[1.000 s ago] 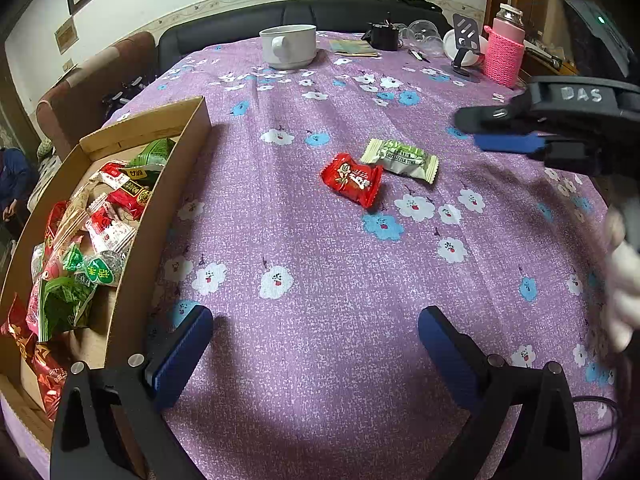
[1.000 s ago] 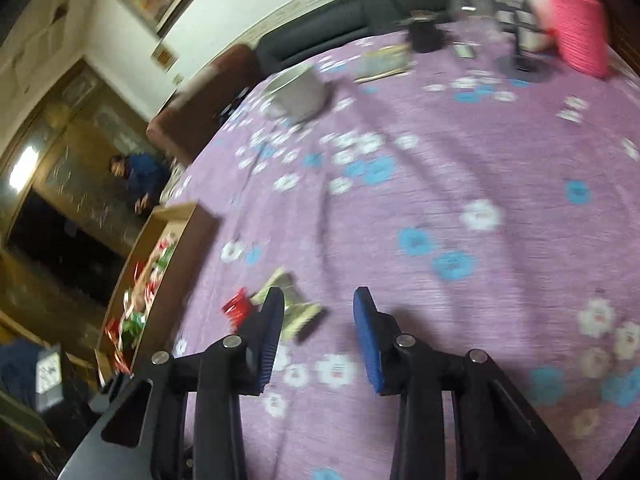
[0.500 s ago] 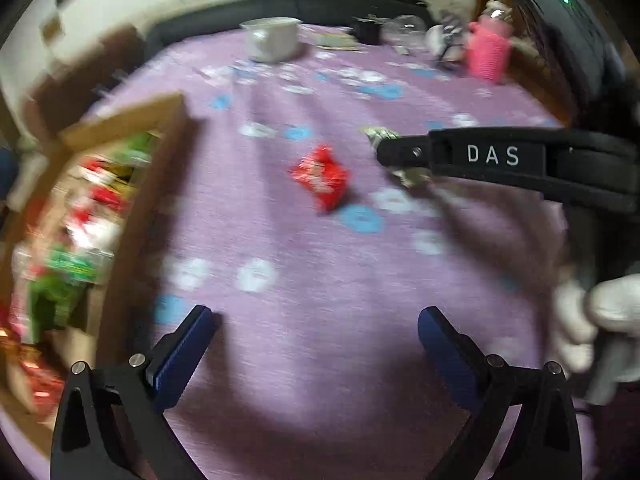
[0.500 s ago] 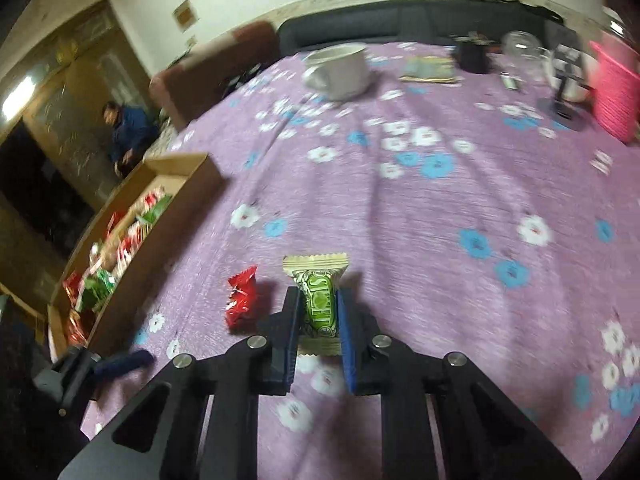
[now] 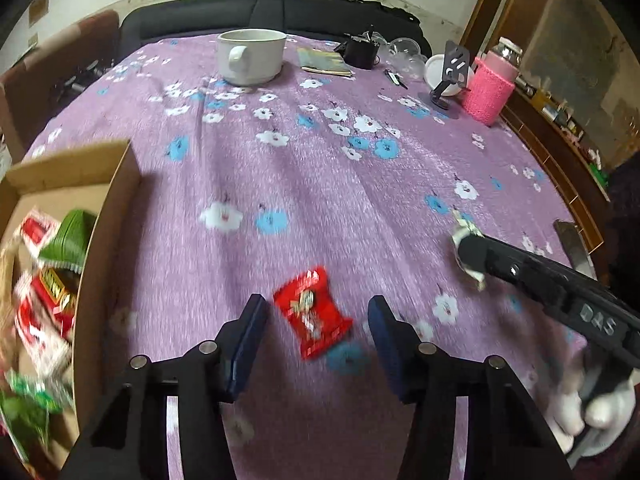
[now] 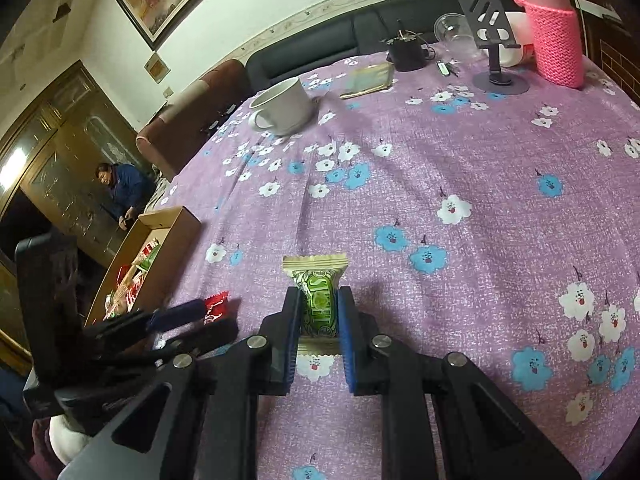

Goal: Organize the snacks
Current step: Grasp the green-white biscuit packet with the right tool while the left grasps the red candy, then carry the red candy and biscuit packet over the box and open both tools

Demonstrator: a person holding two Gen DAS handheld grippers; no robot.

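A red snack packet [image 5: 312, 313] lies on the purple flowered tablecloth between the open fingers of my left gripper [image 5: 316, 336], which straddles it without touching. My right gripper [image 6: 319, 312] is shut on a green snack packet [image 6: 317, 296] and holds it just above the cloth. The right gripper also shows at the right of the left wrist view [image 5: 472, 254], with the packet's end sticking out. A cardboard box [image 5: 108, 216] holding several snack packets stands at the left; it also shows in the right wrist view [image 6: 176, 236].
A white mug [image 5: 250, 56] stands at the back of the table, with a booklet [image 5: 322, 62], a black pot [image 5: 360, 52], a phone stand [image 5: 452, 76] and a pink-sleeved jar [image 5: 490, 90]. A sofa runs behind. A person [image 6: 120, 192] sits far left.
My right gripper closed on the green packet and lifted it off the cloth. My left gripper moved forward, narrowed its opening and now straddles the red packet.
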